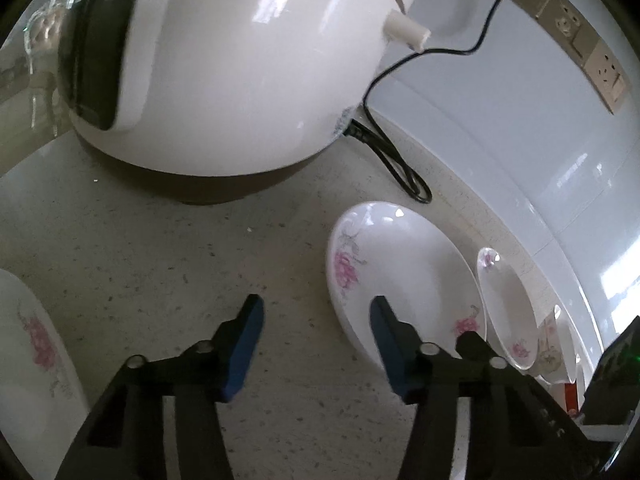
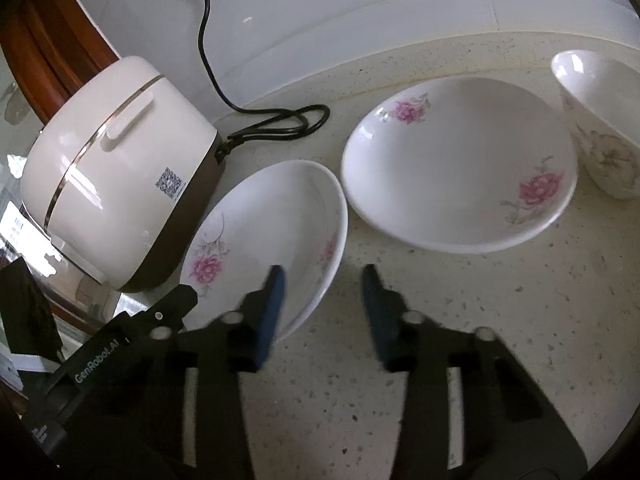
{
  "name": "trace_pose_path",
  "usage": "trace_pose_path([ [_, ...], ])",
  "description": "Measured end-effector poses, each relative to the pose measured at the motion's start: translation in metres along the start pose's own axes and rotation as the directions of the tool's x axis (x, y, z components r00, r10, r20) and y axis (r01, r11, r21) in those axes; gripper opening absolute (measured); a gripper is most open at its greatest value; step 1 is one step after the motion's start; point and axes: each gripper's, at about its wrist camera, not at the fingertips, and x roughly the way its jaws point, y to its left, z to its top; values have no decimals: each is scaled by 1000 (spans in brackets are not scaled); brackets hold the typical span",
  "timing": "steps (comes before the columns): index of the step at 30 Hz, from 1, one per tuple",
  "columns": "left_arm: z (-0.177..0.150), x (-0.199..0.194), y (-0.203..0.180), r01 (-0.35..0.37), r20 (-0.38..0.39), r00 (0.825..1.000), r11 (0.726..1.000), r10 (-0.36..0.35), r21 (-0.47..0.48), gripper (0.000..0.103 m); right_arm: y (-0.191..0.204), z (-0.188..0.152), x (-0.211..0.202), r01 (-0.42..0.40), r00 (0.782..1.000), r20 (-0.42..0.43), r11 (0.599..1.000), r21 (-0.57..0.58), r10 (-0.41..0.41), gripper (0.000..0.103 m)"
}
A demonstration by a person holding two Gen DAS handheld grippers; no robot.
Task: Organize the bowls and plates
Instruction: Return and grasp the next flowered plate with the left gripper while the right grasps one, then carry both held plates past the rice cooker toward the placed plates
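Bowl [image 2: 600,120] in right view; left hides it.

Left claw [image 1: 316,344] gapes over bare desk [image 1: 160,264]; rice cooker [image 1: 224,72] upper frame, flowered plate [image 1: 404,272] at right.

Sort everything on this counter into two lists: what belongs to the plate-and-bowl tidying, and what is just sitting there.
Part of the job:
near floral plate
far floral plate
small bowl

Just there:
rice cooker
black power cord
wall sockets
speckled countertop
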Motion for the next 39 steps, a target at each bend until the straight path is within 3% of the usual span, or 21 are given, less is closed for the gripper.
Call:
trace_pose_path([
  [6,-1,5,-9,-14,-10,1000,998,14,58,36,0,1,3,-11,1000,-8,1000,-13,11,31],
  [12,-4,10,-17,20,-26,1000,995,-18,95,23,0,2,4,-37,999,-24,999,-13,37,23],
  [25,-8,4,-17,25,-7,1000,996,-25,89,22,-1,1,1,-58,998,-23,998,-9,58,22],
  [33,-7,-17,-17,38,52,998,996,-42,78,22,13,4,-20,-83,995,47,994,-74,86,22],
  [39,-9,-34,-9,25,83,996,999,-28,44,22,24,0,-25,-127,990,48,986,-111,133,22],
])
